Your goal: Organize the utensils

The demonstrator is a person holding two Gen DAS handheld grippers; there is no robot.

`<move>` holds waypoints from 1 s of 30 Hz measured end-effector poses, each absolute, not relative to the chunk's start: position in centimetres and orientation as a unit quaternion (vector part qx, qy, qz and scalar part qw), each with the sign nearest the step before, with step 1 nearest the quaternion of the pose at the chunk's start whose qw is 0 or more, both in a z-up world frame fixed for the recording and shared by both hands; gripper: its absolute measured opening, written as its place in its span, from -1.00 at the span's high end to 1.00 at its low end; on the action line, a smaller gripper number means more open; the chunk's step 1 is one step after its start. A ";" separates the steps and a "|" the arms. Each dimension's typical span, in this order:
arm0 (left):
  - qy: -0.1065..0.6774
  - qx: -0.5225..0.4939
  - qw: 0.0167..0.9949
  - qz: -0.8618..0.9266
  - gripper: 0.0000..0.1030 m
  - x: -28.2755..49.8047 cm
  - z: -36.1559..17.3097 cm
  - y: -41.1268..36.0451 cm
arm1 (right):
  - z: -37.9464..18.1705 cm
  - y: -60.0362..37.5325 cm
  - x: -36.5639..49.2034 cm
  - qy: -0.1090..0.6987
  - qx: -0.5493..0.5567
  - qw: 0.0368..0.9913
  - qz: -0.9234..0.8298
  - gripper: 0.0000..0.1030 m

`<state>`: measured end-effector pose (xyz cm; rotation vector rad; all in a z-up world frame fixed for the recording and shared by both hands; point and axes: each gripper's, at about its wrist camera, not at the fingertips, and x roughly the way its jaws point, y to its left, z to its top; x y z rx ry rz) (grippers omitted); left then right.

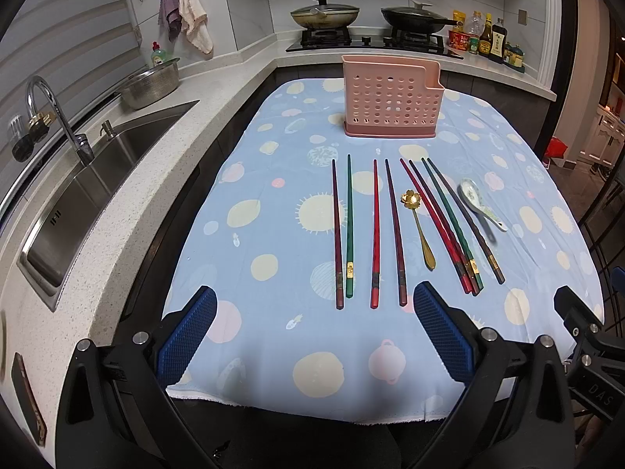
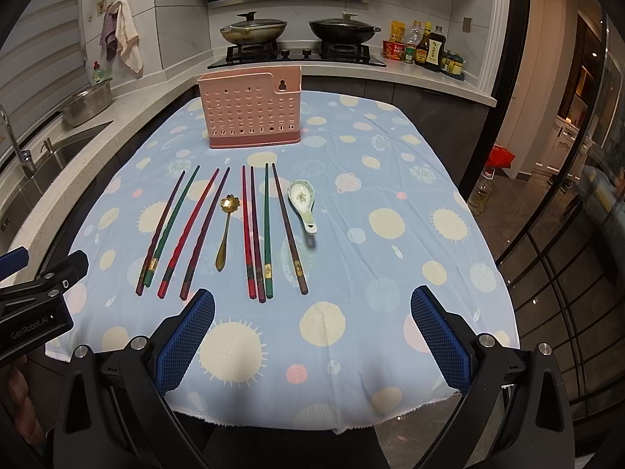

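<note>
Left wrist view shows my left gripper [image 1: 314,336] spread wide, with nothing between its blue pads [image 1: 187,336]. It hangs over the near edge of the blue spotted tablecloth [image 1: 273,234]. My right gripper [image 2: 312,340] is wide too and holds nothing.

All the things to tidy lie in a row in front of me. There are eight chopsticks [image 1: 375,234], red, green and dark. Four lie apart on the left. Four are bunched on the right, with their near ends touching. A gold spoon [image 1: 420,230] with a flower bowl lies between the two groups. A white china spoon [image 2: 301,205] lies on the far right, just beside the last chopstick. The pink holder [image 1: 390,97] with holes stands upright on the far side, well apart from them. It looks empty, so I think no work is done yet.

I think the chopsticks are light, stiff and smooth, so they may slip or roll. I would pinch one near its thick near end, where the little gold band is. The china spoon could break, so I would take it gently by its handle. The gold spoon is thin and flat, so I would pinch its stem.
</note>
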<state>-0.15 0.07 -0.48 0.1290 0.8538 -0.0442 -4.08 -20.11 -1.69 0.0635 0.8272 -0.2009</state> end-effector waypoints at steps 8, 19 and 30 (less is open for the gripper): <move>0.414 0.063 0.908 -0.022 -0.87 -0.1 -0.5 0.0 | -1.8 -20.1 -4.0 0.402 0.030 0.910 -0.097 -0.87; 0.414 0.064 0.908 -0.021 -0.87 -0.1 -0.5 0.0 | -1.7 -20.1 -4.0 0.403 0.031 0.909 -0.099 -0.87; 0.413 0.064 0.908 -0.021 -0.87 -0.2 -0.5 0.0 | -1.7 -20.1 -4.0 0.403 0.031 0.909 -0.100 -0.87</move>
